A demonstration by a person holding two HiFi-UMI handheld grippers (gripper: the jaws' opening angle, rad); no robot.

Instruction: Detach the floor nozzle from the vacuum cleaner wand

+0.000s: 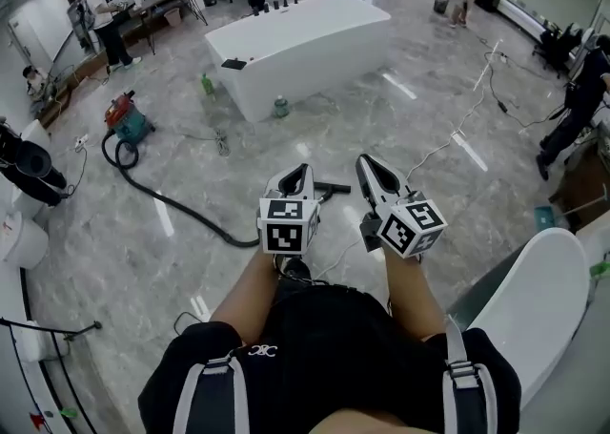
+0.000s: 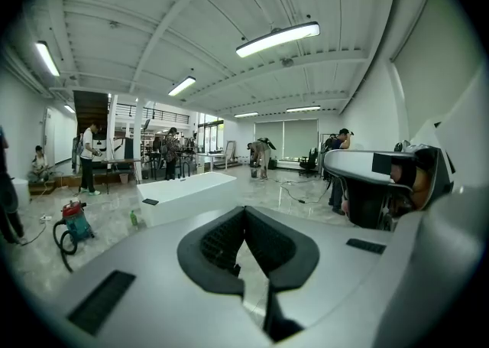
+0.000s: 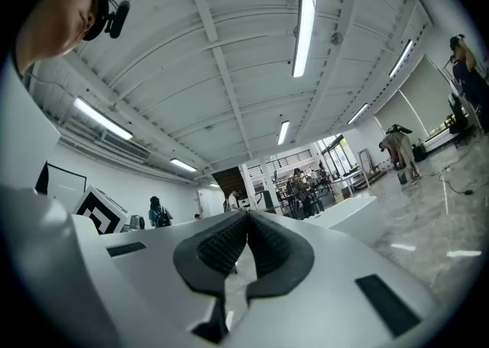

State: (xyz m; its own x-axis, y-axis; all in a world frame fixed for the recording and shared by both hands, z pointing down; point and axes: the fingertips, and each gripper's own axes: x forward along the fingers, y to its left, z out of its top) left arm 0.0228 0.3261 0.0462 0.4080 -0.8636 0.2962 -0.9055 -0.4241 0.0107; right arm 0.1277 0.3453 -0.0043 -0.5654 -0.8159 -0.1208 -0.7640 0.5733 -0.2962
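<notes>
Closest in, both tongs are held out side by side ahead of the person's body, carried rather than working. The left gripper (image 1: 301, 171) and the right gripper (image 1: 368, 163) each have their jaws pressed together on nothing, a sensible way to travel before any grasp. Just past their tips lies what is probably the floor nozzle (image 1: 332, 189), a dark T-shaped piece on the marble floor (image 1: 429, 98), half hidden between the 2 grippers. A black hose (image 1: 181, 211) runs from under the left gripper to the red and teal vacuum cleaner (image 1: 126, 123). Beyond stands a white bathtub (image 1: 305, 41). The nozzle looks untouched
</notes>
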